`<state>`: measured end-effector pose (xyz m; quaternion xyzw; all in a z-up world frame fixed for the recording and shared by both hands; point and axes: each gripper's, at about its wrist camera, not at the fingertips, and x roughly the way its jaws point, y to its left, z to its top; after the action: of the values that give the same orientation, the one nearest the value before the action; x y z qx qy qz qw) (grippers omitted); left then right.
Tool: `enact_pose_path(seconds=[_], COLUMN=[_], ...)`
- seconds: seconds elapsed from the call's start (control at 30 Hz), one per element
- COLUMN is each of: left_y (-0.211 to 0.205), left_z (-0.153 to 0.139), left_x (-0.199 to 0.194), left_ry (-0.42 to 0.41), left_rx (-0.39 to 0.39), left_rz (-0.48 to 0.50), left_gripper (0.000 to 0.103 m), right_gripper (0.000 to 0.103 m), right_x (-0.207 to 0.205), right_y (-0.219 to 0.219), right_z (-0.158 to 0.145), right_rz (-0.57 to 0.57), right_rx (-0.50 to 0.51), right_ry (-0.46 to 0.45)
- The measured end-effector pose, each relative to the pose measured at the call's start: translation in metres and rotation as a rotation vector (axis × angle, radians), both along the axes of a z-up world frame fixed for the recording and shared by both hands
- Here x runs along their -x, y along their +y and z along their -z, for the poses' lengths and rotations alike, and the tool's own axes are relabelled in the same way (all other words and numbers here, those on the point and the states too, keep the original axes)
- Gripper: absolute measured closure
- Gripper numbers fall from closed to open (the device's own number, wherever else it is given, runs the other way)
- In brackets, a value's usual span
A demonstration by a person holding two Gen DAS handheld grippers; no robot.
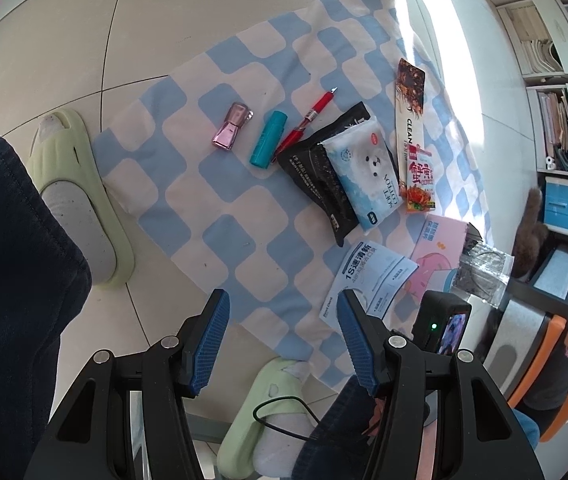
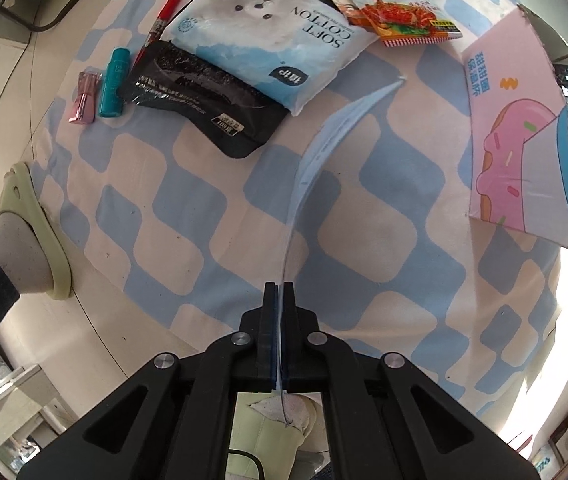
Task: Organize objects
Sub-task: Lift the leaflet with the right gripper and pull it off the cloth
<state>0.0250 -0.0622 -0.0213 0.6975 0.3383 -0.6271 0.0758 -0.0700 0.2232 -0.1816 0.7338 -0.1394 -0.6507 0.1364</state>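
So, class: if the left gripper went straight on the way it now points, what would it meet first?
Probably the blue-and-white checked cloth. The left gripper stands open and empty, angled steeply down, and the patch ahead of its fingers looks bare. The pale blue packet lies just to the right of that line, though depth is hard to judge.

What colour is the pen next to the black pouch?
Red pen, clearest in the left wrist view.

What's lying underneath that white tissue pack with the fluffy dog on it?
The white tissue pack overlaps a black foil pouch, whose near half shows. The checkered cloth lies beneath both. Anything else underneath is covered.
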Motion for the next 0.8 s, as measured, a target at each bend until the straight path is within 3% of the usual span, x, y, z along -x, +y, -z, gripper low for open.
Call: enact_pose_path(seconds=[0.23, 0.57, 0.8], left_y=[-0.003, -0.005, -0.001], left_z=[-0.001, -0.003, -0.004], left_x=[-0.005, -0.007, -0.005], left_ry=[0.004, 0.006, 0.009], left_rx=[-0.009, -0.010, -0.011], left_rz=[-0.011, -0.015, -0.006], left_gripper=[0.049, 0.049, 0.049], right_gripper=[0.102, 0.102, 0.102], right_x=[0.001, -0.003, 0.003], right_y=[-0.017, -0.011, -0.007], right_z=[-0.019, -0.017, -0.032], right_rz=[-0.085, -0.065, -0.042], right_rx=[-0.038, -0.041, -0.003], right_ry=[0.068, 0.056, 0.108])
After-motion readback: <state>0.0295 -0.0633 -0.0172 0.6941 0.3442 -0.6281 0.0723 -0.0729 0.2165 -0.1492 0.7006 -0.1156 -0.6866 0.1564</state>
